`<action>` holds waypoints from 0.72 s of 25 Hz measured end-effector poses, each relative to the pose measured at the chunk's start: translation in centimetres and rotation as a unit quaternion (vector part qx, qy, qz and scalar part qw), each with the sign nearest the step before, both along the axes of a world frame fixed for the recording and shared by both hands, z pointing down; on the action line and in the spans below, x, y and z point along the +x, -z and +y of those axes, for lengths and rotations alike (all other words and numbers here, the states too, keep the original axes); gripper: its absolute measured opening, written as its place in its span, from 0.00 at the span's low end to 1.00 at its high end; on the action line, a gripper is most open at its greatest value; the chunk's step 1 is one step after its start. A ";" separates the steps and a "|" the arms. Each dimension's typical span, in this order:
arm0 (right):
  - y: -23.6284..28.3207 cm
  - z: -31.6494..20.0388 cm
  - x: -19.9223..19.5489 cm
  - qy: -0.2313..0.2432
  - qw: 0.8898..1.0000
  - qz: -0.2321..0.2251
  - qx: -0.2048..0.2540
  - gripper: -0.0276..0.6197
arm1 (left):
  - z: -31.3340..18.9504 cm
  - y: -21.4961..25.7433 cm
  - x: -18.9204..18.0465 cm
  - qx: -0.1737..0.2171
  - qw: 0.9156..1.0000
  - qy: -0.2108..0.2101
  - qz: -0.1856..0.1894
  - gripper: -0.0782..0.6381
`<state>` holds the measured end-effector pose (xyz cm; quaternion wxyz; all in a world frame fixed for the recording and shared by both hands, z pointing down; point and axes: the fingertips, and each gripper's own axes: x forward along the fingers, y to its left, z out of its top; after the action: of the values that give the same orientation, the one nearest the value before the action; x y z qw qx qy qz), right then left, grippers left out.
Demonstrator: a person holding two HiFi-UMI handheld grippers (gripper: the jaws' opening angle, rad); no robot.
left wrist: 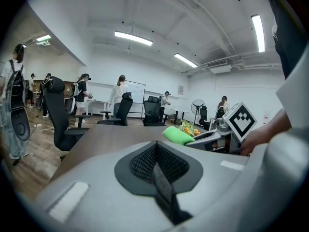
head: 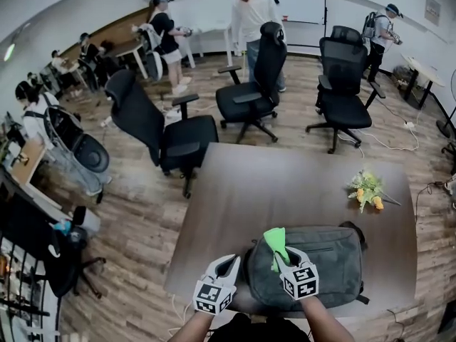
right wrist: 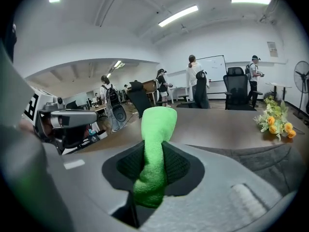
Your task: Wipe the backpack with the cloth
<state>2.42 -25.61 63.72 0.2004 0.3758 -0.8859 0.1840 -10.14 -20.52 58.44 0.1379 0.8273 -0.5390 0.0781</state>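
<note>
A dark grey backpack lies flat on the near part of the brown table. My right gripper hovers over the backpack's left end, shut on a bright green cloth that sticks up out of its jaws. The right gripper view has the cloth pinched upright between the jaws, with the backpack low on the right. My left gripper sits just left of the backpack, shut with nothing in it. From the left gripper view, the closed jaws point across the table towards the cloth.
A small bunch of yellow and white flowers lies on the table beyond the backpack. Black office chairs stand past the table's far edge. Several people stand or sit around the room. A cable trails on the wooden floor.
</note>
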 end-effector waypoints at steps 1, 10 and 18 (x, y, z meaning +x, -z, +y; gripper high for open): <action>-0.4 0.0 -0.7 0.008 1.000 0.003 -0.002 0.20 | 0.0 0.0 -0.1 0.000 1.000 0.001 -0.002 0.14; -4.8 0.1 -3.7 0.034 0.997 0.028 -0.061 0.20 | 0.5 -0.7 0.4 -0.004 1.000 -0.002 -0.008 0.14; -7.6 -0.2 -4.0 0.043 0.992 0.083 -0.081 0.19 | 0.5 -1.5 0.9 -0.015 1.000 -0.007 -0.012 0.14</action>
<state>-1.53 -25.85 71.36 0.3107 0.3338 -0.8637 0.2146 -9.23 -20.00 59.95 0.1437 0.8277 -0.5337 0.0972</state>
